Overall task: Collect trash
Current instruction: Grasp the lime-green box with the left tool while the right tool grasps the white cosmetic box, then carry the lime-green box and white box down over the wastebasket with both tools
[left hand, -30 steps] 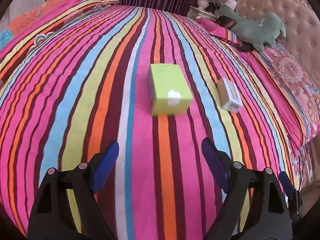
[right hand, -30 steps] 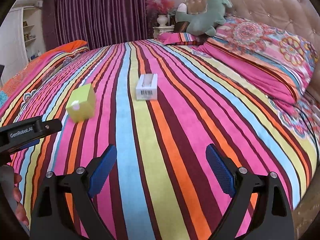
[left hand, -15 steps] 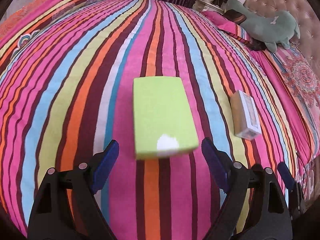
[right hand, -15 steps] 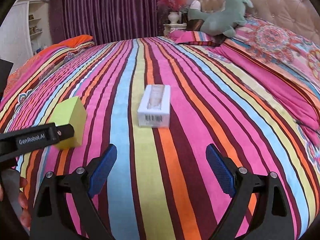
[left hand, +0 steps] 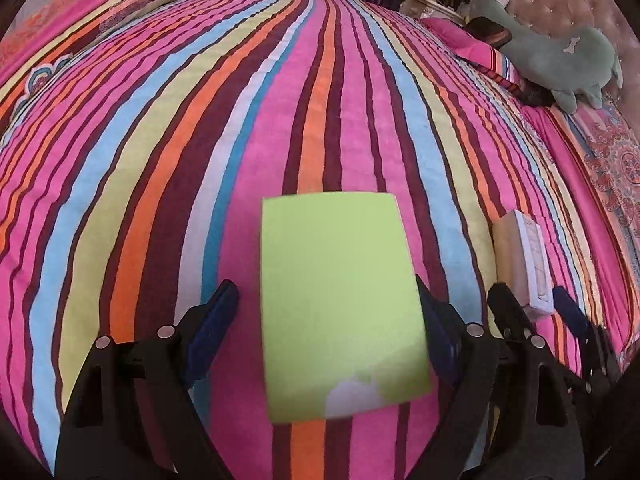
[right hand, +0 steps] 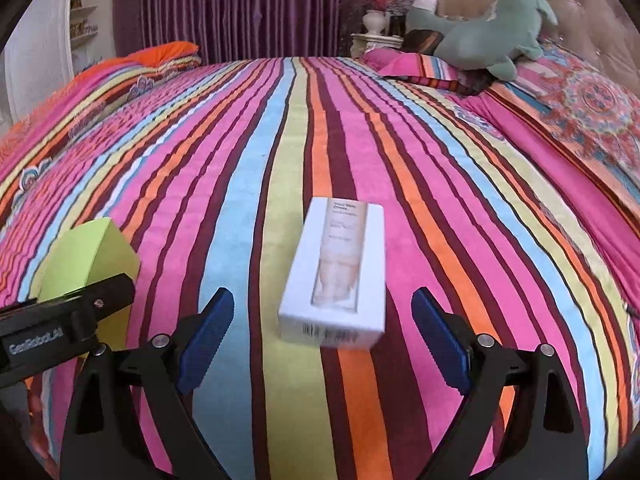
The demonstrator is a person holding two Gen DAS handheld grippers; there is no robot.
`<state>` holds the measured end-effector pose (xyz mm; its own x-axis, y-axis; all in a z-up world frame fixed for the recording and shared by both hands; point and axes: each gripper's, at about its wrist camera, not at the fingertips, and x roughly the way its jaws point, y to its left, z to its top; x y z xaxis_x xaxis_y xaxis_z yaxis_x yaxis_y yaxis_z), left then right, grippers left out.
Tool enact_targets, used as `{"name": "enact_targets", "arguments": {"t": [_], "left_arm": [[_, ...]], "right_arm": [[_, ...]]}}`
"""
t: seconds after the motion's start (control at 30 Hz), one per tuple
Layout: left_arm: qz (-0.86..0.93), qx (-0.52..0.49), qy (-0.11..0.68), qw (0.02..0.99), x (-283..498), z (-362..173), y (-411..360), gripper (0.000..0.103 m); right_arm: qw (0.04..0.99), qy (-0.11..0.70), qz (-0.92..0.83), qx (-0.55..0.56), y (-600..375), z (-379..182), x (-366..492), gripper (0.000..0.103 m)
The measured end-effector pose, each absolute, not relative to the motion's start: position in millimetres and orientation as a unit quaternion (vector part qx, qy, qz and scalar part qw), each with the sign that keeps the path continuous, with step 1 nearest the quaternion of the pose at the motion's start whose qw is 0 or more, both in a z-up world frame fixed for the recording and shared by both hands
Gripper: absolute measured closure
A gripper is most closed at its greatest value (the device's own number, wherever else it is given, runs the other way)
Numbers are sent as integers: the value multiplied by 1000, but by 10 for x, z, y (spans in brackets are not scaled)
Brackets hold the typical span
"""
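On the bed's striped blanket point(left hand: 168, 184) lie two small cartons side by side. The left tongs point(left hand: 326, 312) stand apart, and the lime-green box point(left hand: 340, 308) sits right between their blue pads, flat on the blanket; the right pad looks to be at the box's edge, while a strip of blanket shows between the box and the left pad. The right tongs point(right hand: 322, 320) are also spread wide, with the white box point(right hand: 334, 276) lying lengthwise just ahead of their tips, barcode end toward them, touched by neither pad. From the left side, the white box appears just beside the green one, with the right tongs at its near end. A green plush toy point(right hand: 492, 40) rests by the pillows near the padded headboard point(right hand: 580, 8).
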<state>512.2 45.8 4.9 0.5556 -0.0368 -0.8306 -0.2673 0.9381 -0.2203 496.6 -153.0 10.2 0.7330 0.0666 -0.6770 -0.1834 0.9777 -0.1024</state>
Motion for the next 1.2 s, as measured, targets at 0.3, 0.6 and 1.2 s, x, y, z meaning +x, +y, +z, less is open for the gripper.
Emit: {"name": "enact_targets", "arguments": {"t": [0.3,0.6,1.2], "left_arm": [[57,-125,458,878,5082,68,422,41],[43,-115,459,880,4846,139,429,46],[27,-93,432,897,3747,527,524,46]], "right_arm": [[918,382,58,-91,-1516,64,5090,54],[922,378,63,-48,-1650,244,4812,54],[923,375,67,60,-1976,495,3757,55]]}}
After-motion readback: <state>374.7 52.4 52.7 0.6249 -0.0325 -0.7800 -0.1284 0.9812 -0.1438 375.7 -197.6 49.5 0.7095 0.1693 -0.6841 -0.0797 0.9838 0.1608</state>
